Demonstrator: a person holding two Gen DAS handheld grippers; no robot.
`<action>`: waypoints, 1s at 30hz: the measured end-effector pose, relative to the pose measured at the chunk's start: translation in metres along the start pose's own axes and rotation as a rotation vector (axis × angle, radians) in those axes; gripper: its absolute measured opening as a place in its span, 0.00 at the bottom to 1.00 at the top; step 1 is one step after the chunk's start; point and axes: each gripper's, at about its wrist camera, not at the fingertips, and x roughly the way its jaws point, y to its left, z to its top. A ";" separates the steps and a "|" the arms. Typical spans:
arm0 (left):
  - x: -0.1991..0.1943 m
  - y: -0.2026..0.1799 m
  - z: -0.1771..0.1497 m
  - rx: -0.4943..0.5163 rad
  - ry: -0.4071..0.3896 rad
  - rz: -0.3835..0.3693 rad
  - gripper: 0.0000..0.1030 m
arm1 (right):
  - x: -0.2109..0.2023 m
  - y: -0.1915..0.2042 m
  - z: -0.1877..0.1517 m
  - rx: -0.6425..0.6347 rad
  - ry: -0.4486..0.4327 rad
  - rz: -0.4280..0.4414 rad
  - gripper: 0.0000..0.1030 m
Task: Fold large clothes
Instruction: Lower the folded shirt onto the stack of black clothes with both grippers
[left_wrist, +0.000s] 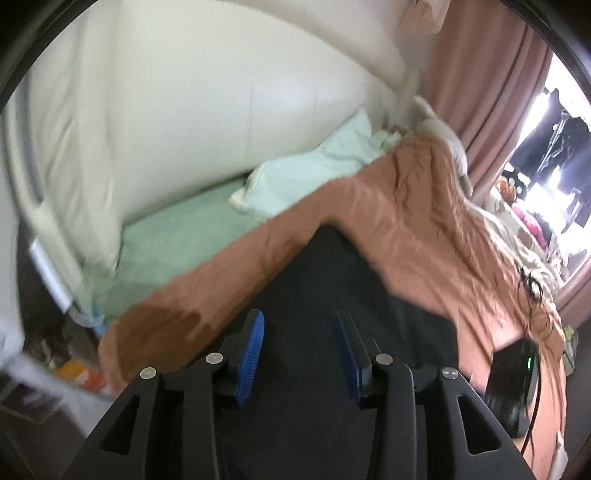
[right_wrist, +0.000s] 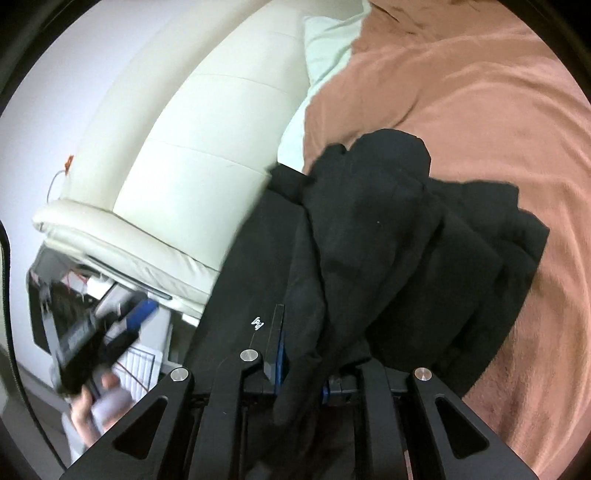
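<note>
Bed: salmon-pink blanket (right_wrist: 480, 129) covers the mattress; cream padded headboard (right_wrist: 192, 155) at 10 o'clock in the right wrist view.

Black garment (right_wrist: 388, 229): bunched on the blanket, one edge trailing down to the right tongs.

Pale green pillow (left_wrist: 306, 166): against the headboard, 12 o'clock in the left wrist view.

Left tongs (left_wrist: 300, 350): blue pads parted, nothing pressed between them, black cloth lying beneath.

Right tongs (right_wrist: 303, 373): narrow, pinching a fold of the black garment.
</note>
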 end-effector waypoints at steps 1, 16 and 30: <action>-0.005 0.006 -0.012 -0.009 0.020 0.007 0.41 | -0.001 0.000 -0.002 -0.009 0.003 -0.004 0.15; -0.034 0.058 -0.105 -0.206 0.143 -0.001 0.89 | 0.007 0.008 0.005 -0.025 0.050 -0.069 0.16; 0.012 0.050 -0.094 -0.271 0.189 -0.092 0.77 | 0.005 0.022 0.014 -0.110 0.076 -0.037 0.15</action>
